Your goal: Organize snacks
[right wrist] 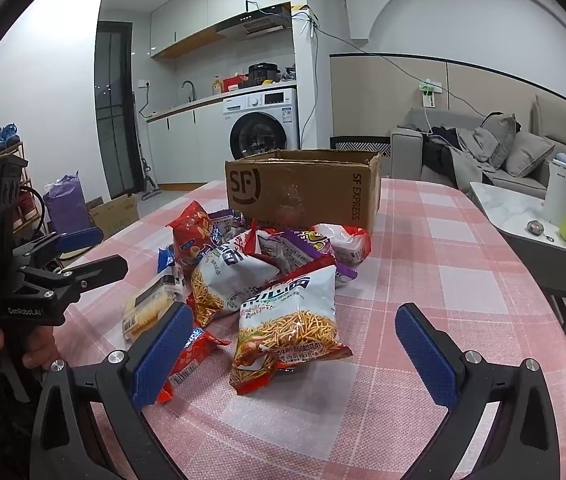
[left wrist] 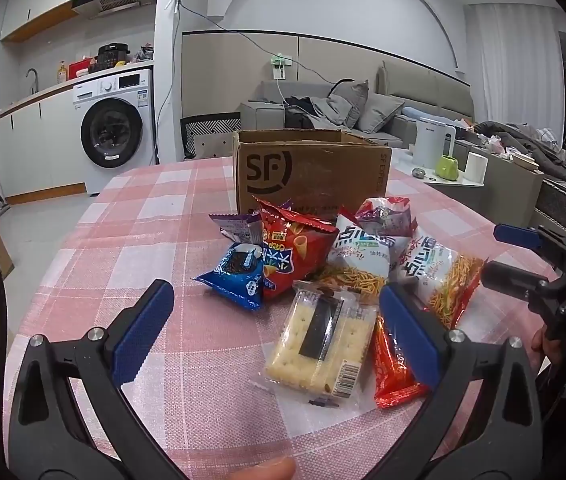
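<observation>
Two noodle-snack bags (right wrist: pixel 289 316), one cracker pack (left wrist: pixel 319 344) and one cardboard box (left wrist: pixel 311 172) sit on the tabletop (left wrist: pixel 123 240); left claw (left wrist: pixel 277 328) and right claw (right wrist: pixel 291 348) both spread, holding nothing.

The snack bags (right wrist: pixel 289 316) are glossy, crinkled plastic film, and the cracker pack (left wrist: pixel 319 344) is clear wrap. The box (left wrist: pixel 307 172) is matt brown cardboard on a woven checked tablecloth (left wrist: pixel 131 240). Both grippers have ribbed blue pads (left wrist: pixel 145 330) on matt black plastic.

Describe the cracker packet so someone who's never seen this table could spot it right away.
Find the cardboard box on the pink checked tablecloth; snack bags are piled before it. The cracker packet lies nearest the left gripper, the only clear wrapper, showing pale square crackers.
</observation>
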Tool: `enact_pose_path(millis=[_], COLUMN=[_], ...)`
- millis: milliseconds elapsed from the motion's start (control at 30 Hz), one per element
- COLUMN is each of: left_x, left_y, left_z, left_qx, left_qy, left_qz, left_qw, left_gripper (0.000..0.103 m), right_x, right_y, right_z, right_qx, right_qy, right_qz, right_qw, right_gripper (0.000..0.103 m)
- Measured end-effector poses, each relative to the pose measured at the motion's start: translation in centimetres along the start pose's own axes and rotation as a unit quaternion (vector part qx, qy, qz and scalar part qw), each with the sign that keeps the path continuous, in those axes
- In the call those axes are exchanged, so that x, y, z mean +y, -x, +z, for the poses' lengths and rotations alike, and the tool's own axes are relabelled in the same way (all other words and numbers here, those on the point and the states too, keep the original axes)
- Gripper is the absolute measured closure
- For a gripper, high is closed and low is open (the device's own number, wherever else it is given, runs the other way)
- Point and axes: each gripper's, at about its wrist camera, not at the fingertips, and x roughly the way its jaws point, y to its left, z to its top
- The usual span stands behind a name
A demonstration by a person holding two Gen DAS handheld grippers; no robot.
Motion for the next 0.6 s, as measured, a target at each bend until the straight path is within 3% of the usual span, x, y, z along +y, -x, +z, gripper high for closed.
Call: enact_pose_path(millis=[600], left_x=[0.45], left_y=[-0.83], left_z=[-0.31], left_qx=[0.007], left_qy=[0.0], left_qz=[-0.003], left_qw=[1.0], left_gripper=[0.001], right_x=[-0.38], right_y=[-0.44], right_z=[0.25], right_qx=[0.011], right_qy=[-0.007], right_qz=[0.005], right_qw=[1.0], right_gripper=[0.0])
